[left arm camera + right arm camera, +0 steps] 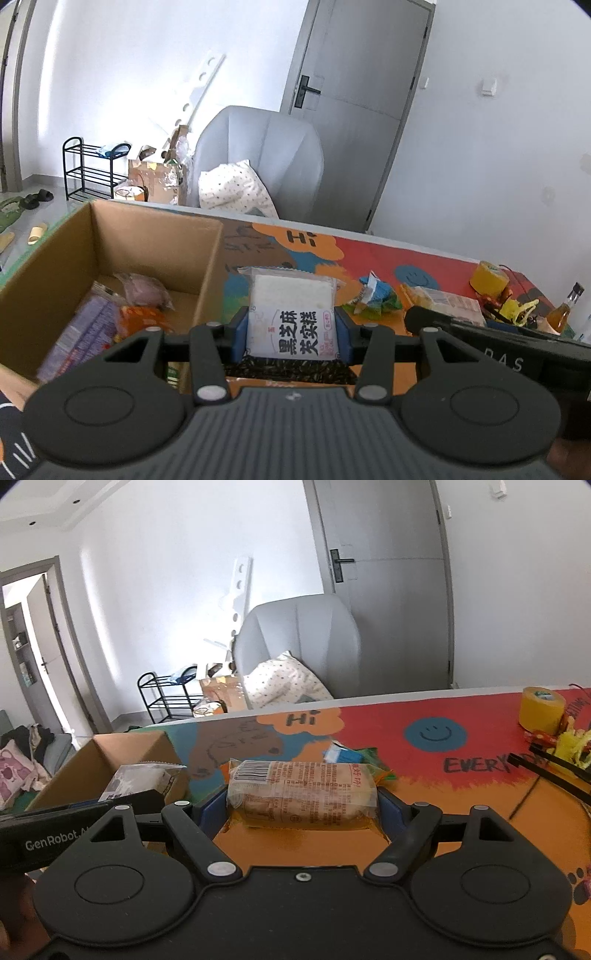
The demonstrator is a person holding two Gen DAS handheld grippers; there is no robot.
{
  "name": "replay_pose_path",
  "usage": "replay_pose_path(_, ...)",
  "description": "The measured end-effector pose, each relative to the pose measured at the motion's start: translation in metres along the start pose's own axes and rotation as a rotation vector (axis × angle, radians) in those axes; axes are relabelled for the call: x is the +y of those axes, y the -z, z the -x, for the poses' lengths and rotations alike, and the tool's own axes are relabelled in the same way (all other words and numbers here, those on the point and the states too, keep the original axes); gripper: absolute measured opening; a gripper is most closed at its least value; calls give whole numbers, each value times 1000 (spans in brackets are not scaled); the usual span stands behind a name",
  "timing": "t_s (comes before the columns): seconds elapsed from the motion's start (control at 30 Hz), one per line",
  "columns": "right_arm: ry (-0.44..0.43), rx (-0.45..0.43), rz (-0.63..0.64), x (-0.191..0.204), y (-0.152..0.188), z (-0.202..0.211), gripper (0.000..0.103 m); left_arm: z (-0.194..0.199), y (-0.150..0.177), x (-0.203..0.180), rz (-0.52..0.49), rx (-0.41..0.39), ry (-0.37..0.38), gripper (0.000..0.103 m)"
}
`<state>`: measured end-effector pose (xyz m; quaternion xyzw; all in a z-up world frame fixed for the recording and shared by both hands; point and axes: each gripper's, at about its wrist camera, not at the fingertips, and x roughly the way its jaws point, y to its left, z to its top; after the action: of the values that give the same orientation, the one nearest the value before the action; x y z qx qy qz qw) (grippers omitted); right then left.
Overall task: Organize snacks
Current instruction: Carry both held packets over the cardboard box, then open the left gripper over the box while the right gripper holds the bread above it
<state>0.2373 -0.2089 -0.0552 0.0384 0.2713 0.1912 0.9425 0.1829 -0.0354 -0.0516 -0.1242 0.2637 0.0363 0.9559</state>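
The left gripper [291,334] pinches a white sesame-cake packet [291,317] upright between its fingers; the right gripper [303,805] clamps a clear-wrapped pastry [301,797] endwise. Both hang above the tabletop [406,812], with the cardboard box [147,240] at ten o'clock. Slick wrappers could slip free (the grips look shallow). The contact pads are mostly hidden, and the box contents are blurred.

White walls, grey door [354,107], grey armchair [266,155], black shoe rack [86,170].
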Motion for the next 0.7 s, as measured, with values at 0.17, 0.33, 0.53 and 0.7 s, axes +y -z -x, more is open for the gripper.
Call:
replay_pose_path(0.17, -21, -6, 9, 11, -4, -2, 78, 7, -4, 8, 6, -14, -14, 45)
replay_pose_path(0.33, -47, -15, 21, 23, -6, -3, 78, 15, -7, 19, 16, -27, -32, 45)
replay_pose_path(0.53, -81, -21, 39, 39, -11, -5, 78, 23, -13, 33, 28, -44, -54, 45)
replay_pose_path(0.7, -108, -25, 53, 52, -14, -8, 78, 30, -19, 50, 50, -61, -79, 45)
